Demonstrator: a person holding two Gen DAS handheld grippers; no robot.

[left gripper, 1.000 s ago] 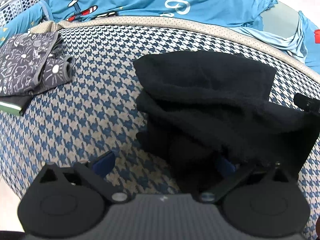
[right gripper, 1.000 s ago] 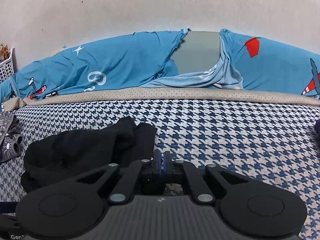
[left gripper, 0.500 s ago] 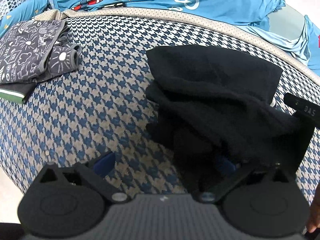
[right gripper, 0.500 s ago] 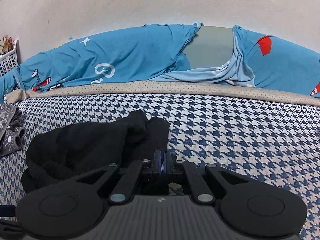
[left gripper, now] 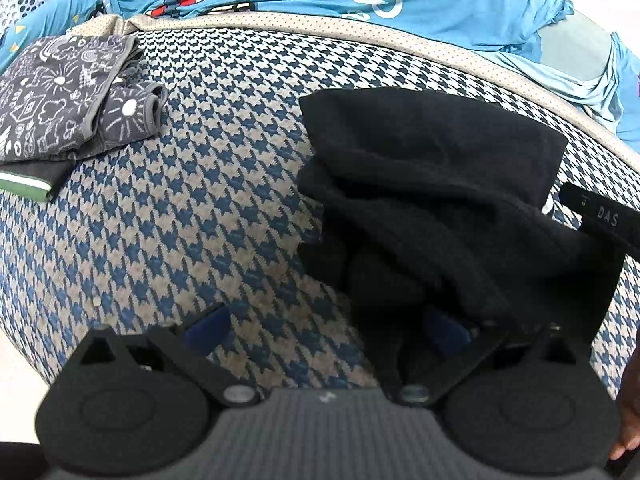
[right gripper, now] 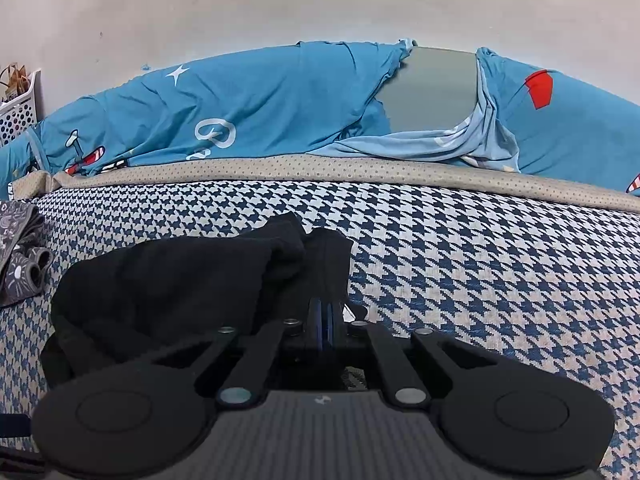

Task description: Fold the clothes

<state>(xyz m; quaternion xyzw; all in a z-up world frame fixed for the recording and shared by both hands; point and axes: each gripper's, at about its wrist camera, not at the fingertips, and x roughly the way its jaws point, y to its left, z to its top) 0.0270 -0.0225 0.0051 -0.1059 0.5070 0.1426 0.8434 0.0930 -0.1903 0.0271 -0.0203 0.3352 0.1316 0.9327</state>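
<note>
1. Grey printed clothes point(left gripper: 60, 96) lie folded far left, clear of my work area.
2. My left gripper point(left gripper: 324, 328) is spread wide, one finger under the black garment point(left gripper: 432, 184), ready to take its edge.
3. That garment sits bunched mid-bed point(left gripper: 200, 208).
4. My right gripper point(right gripper: 322, 316) is pinched tight on its right edge, anchoring it.

The light is bright, even and soft, with only weak shadows. Both fisheye views bend strongly toward the edges, and the corners turn dark. The black garment point(left gripper: 432, 184) is so dark that its folds are hard to see. The wall point(right gripper: 280, 4) looks pale, without glare.
</note>
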